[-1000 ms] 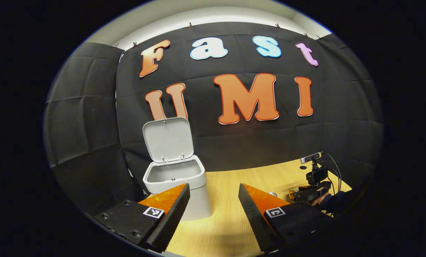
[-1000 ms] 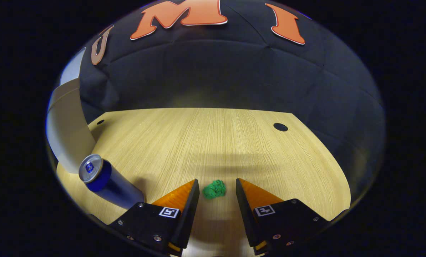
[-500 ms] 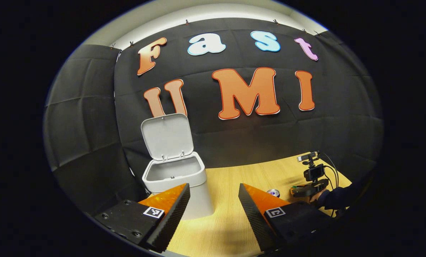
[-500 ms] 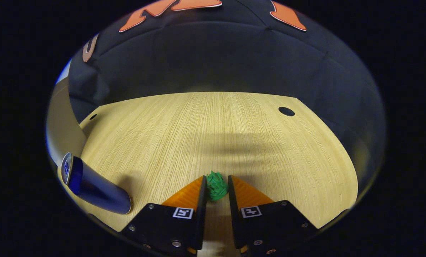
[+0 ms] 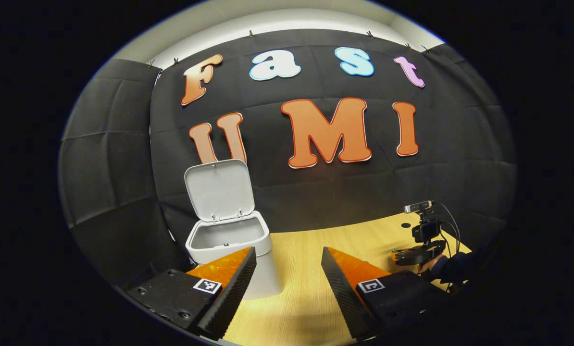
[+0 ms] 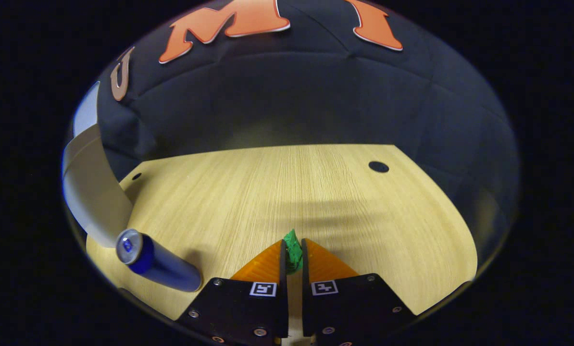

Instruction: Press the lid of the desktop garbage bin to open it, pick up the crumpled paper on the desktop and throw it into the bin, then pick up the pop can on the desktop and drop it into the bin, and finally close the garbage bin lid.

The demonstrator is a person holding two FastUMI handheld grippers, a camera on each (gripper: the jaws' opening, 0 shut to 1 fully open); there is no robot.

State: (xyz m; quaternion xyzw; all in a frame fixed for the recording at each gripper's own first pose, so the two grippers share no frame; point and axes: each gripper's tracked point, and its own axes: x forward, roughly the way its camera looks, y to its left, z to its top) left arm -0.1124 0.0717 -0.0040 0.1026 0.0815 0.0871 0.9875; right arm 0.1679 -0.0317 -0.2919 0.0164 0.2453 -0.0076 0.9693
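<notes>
The white garbage bin (image 5: pixel 241 250) stands at the table's back left with its lid (image 5: pixel 218 190) swung upright. My left gripper (image 5: pixel 287 269) hangs open in front of it, holding nothing. In the right gripper view the green crumpled paper (image 6: pixel 293 251) is squeezed between both fingers of my right gripper (image 6: pixel 293 252), just above the tabletop. A blue pop can (image 6: pixel 155 263) stands to the left of that gripper, next to the bin's wall (image 6: pixel 92 187). Far right in the left gripper view, the right gripper (image 5: pixel 414 254) is held by a hand.
The wooden table (image 6: pixel 287 192) has a round cable hole (image 6: pixel 378 166) at the back right and a smaller one (image 6: pixel 136 176) at the back left. Black cloth walls close the booth behind and on both sides.
My right gripper went from open around the green paper to shut on it and rose a little. The left gripper drifted slightly; the bin lid stayed up.
</notes>
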